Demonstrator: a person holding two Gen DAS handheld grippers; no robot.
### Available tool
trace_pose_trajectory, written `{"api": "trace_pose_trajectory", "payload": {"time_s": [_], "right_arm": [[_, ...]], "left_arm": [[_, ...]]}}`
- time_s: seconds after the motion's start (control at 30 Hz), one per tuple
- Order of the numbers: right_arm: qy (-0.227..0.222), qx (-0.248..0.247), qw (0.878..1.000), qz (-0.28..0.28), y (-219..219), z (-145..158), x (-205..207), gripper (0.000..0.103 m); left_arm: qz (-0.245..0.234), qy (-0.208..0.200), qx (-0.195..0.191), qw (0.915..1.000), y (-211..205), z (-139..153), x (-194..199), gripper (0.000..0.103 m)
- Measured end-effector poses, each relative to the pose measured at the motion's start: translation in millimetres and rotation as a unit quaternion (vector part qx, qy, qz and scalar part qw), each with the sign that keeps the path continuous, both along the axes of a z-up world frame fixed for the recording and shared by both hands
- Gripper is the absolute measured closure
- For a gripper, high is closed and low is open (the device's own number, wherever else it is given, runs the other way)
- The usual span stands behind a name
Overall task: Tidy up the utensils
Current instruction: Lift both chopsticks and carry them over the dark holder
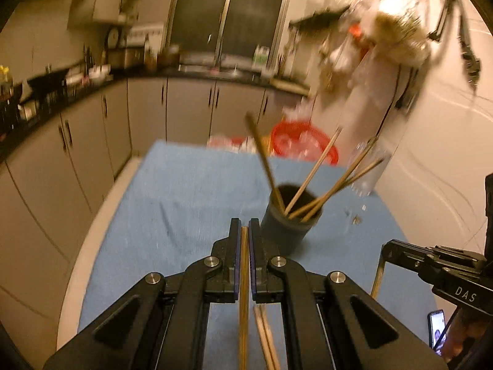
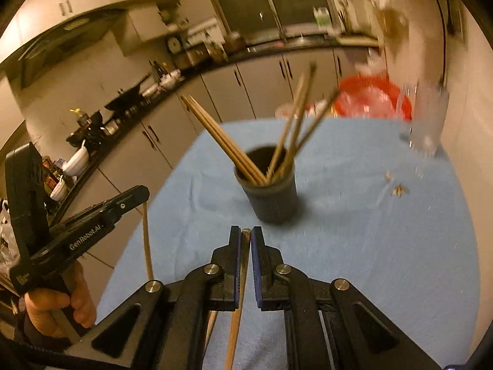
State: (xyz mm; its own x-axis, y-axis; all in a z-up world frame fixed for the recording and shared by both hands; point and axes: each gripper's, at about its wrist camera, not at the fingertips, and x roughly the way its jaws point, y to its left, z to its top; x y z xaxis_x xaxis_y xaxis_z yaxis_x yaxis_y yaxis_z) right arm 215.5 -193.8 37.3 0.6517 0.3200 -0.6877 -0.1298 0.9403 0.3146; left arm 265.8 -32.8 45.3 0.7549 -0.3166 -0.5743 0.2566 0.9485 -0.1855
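A dark round holder (image 1: 289, 225) stands on the blue cloth (image 1: 185, 197) with several wooden chopsticks (image 1: 311, 172) leaning out of it. My left gripper (image 1: 244, 231) is shut on a chopstick (image 1: 243, 293) that hangs down between its pads, just left of and in front of the holder. Two more chopsticks (image 1: 265, 339) lie on the cloth under it. In the right wrist view the holder (image 2: 269, 191) is straight ahead. My right gripper (image 2: 246, 234) is shut on a chopstick (image 2: 237, 317) hanging down. The left gripper (image 2: 135, 195) shows at the left with its chopstick (image 2: 147, 240).
A clear glass vase (image 2: 426, 117) stands at the table's far right by the wall. A red basket (image 1: 303, 145) sits beyond the far edge. Crumbs (image 2: 399, 189) lie on the cloth. Kitchen cabinets and a cluttered counter (image 1: 61, 83) run along the left. A phone (image 1: 437, 326) shows at lower right.
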Motion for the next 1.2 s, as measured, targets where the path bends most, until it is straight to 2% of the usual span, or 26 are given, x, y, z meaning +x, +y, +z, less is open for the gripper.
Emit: {"api": "trace_pose_trajectory", "payload": {"time_s": [0.2, 0.37, 0.63, 1.2], "right_arm": [[-0.032, -0.005, 0.999, 0.006, 5.3, 23.5, -6.2, 0.096], [-0.06, -0.012, 0.998, 0.01, 8.0, 39.3, -15.8, 0.097], [-0.096, -0.024, 0.995, 0.013, 10.7, 60.8, -24.6, 0.097], [-0.115, -0.025, 0.993, 0.001, 1.0, 84.1, -21.6, 0.097]], "left_arm": [[0.001, -0.077, 0.001, 0.997, -6.1, 25.3, -25.0, 0.099], [0.003, -0.111, -0.007, 0.9938, -4.3, 37.4, -38.7, 0.099], [0.01, -0.125, -0.017, 0.992, 1.6, 50.3, -39.1, 0.099], [0.019, -0.122, -0.009, 0.9923, -3.8, 59.2, -24.4, 0.099]]}}
